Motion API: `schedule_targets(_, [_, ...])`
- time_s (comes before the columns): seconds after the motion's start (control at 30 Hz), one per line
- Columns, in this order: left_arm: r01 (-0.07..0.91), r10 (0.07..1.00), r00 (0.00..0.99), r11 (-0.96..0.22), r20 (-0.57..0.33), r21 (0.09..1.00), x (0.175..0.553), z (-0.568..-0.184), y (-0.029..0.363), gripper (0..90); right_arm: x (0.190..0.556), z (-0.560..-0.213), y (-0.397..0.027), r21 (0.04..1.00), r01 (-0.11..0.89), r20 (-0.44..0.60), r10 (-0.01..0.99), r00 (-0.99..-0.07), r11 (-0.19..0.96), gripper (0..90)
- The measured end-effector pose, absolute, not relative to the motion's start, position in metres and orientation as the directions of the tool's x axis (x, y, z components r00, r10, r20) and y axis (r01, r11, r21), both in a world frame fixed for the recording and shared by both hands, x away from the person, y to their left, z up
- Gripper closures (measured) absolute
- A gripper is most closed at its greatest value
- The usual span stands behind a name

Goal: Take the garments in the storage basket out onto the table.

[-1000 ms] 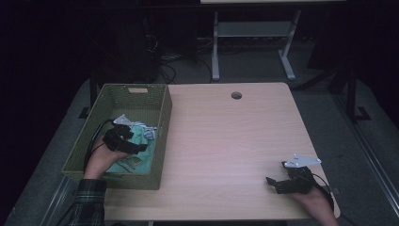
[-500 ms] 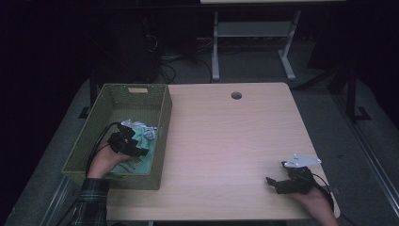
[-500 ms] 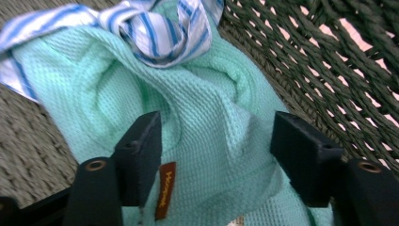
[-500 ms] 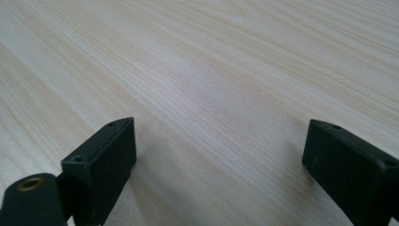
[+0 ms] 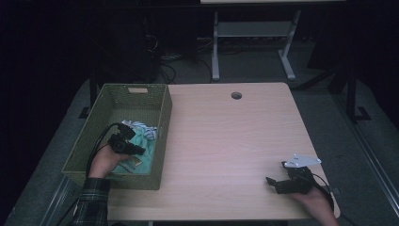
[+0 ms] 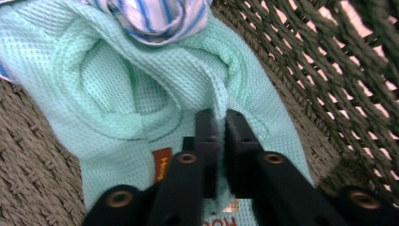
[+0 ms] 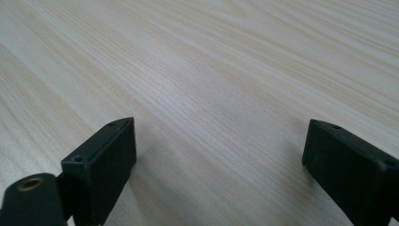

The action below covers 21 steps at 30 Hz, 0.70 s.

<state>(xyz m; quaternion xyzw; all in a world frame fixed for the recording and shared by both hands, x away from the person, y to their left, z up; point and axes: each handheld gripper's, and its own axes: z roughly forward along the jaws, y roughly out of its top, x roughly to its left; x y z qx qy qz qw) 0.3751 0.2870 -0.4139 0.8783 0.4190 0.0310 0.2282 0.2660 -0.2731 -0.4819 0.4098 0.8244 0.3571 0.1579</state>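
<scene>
A mint green waffle cloth [image 6: 117, 80] lies crumpled in the green woven basket [image 5: 162, 122] at the table's left, with a blue-and-white striped cloth [image 6: 150, 16] behind it. My left gripper [image 6: 220, 115] is down in the basket; its jaws have just been closing and now pinch a raised fold of the mint cloth [image 5: 146, 147]. From above, the left gripper [image 5: 137, 151] lies over that cloth, next to the striped cloth [image 5: 141, 128]. My right gripper [image 7: 219, 141] rests open just above bare tabletop, nothing between its jaws, and it sits at the front right corner in the high view [image 5: 273, 183].
The basket's woven wall [image 6: 329, 70] stands close on the right of the left gripper. The light wood table [image 5: 226, 141] has a cable hole [image 5: 236, 95] near its far edge. A white-legged desk frame [image 5: 254, 42] stands on the floor beyond.
The left hand has shifted a little toward the near side of the basket, over the mint cloth. The right hand and its gripper have stayed put.
</scene>
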Motion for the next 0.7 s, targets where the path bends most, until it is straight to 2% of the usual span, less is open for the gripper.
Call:
schedule_targets(0.17, [0.717, 0.752, 0.643, -0.524, -0.146, 0.459, 0.374, -0.407, 0.29, 86.8, 0.266, -0.482, -0.273, 0.718, 0.562, 0.032, 0.788, -0.614, 0.409, 9.8])
schedule_targets(0.7, [0.654, 0.76, 0.628, -0.397, -0.168, 0.644, 0.367, -0.375, 0.305, 87.4, 0.266, -0.482, -0.273, 0.718, 0.563, 0.032, 0.788, -0.614, 0.41, 9.8])
